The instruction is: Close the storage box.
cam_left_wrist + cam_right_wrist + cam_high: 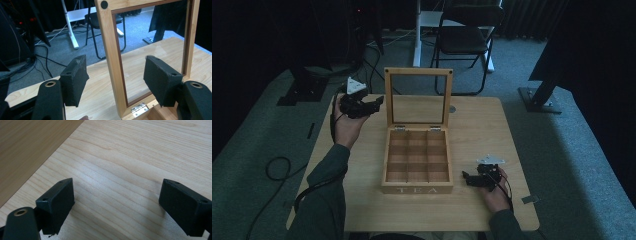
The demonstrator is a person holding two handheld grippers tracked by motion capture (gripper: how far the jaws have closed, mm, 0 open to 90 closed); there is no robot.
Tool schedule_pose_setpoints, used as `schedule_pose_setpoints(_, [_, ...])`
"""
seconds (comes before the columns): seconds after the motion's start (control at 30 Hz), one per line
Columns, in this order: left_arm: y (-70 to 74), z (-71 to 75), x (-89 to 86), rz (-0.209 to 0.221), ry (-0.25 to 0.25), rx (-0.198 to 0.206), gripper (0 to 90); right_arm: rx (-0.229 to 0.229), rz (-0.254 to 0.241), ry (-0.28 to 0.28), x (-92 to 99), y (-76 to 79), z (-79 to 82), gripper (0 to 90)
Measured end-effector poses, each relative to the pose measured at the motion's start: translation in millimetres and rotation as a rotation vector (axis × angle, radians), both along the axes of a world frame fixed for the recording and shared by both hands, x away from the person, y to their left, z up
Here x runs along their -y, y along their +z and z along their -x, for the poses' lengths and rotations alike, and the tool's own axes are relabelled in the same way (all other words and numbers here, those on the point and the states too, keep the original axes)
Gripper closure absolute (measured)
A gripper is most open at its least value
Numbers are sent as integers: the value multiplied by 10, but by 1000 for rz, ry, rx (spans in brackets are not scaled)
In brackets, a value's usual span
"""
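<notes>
High view: the light wooden tea box (417, 162), with 9 empty compartments and "TEA" on its front wall, sits mid-table with its glass-paned wooden lid (418, 97) standing upright on 2 hinges. The left gripper (373, 106) is raised beside the lid's left frame, palm turned up, jaws pointing toward the frame. The right gripper (466, 178) rests low on the pale wooden table (482, 130), just right of the box, aimed at its side wall.

Left gripper view: the jaws stand apart with the lid's near frame post between them, neither pad (75, 78) pressing it. A risk, I judge: a sideways nudge here could knock the lid, which might slam shut or drag the light box across the table.

Right gripper view: the jaws are wide apart over bare table (140, 157), holding nothing, so the box is unbraced against such a push.
</notes>
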State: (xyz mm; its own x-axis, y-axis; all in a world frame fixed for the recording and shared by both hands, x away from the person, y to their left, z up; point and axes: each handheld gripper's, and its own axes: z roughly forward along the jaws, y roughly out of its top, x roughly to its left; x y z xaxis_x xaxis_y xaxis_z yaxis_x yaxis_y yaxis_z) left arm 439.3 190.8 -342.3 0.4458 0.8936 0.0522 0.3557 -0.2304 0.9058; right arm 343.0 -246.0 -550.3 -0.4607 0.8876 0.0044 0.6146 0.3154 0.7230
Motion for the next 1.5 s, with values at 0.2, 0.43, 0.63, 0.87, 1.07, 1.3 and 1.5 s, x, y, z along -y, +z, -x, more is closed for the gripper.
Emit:
schedule_pose_setpoints(0.2, [-22,-73,25,15,-4,-3,353,0,0,0,0,0,0,125])
schedule_pose_setpoints(0.43, [-80,-168,70,17,-5,-7,334,0,0,0,0,0,0,125])
schedule_pose_setpoints(0.63, [-139,-252,103,20,5,-30,332,0,0,0,0,0,0,124])
schedule_pose_setpoints(0.87, [-202,-354,89,64,5,-63,301,0,0,0,0,0,0,125])
schedule_pose_setpoints(1.07, [-238,-421,71,70,8,-74,287,0,0,0,0,0,0,125])
schedule_pose_setpoints(1.3, [-252,-501,96,80,14,-78,289,0,0,0,0,0,0,125])
schedule_pose_setpoints(1.5, [-293,-567,154,110,14,-85,289,0,1,1,1,0,0,125])
